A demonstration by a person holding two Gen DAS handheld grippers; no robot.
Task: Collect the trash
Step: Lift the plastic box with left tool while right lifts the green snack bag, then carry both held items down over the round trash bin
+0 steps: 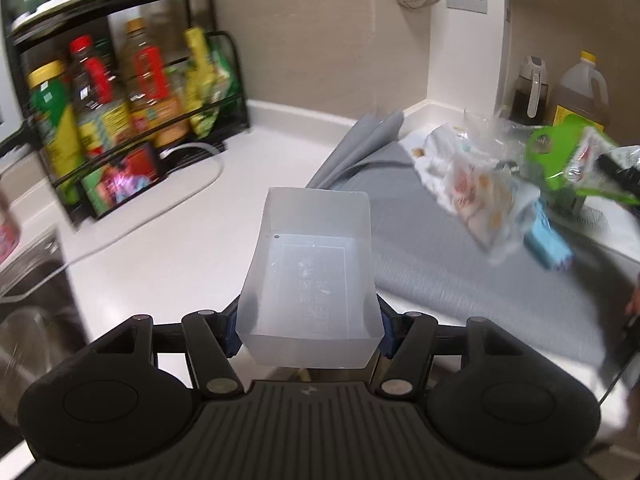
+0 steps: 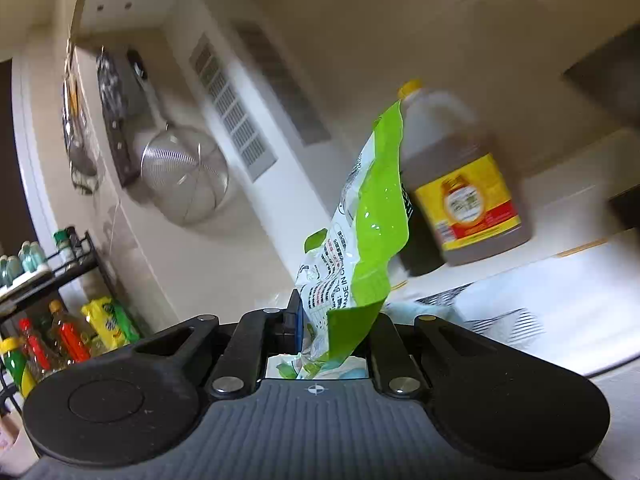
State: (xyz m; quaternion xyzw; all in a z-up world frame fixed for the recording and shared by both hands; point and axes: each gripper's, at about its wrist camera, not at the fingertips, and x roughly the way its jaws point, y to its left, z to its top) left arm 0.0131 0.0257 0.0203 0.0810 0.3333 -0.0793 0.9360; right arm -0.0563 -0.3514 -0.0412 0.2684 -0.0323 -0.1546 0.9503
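Clearly the green wrapper [image 2: 360, 236] is light, thin and crinkly: the right gripper [image 2: 332, 332] has its jaws pinched fully together on the lower end and the rest stands up limp above the counter, so a firm pinch on a flat edge suits it best. The left gripper [image 1: 308, 328] clamps the translucent plastic bin [image 1: 310, 280] by its side walls, part-open around it; that bin looks stiff and light, and more wrappers [image 1: 476, 196] lie on the grey mat [image 1: 400, 256] beside it.

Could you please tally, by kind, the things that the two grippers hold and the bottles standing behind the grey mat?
Translucent plastic box: 1
Green wrapper: 1
Yellow-capped jug: 1
Dark bottle with white handle: 1
Total: 4
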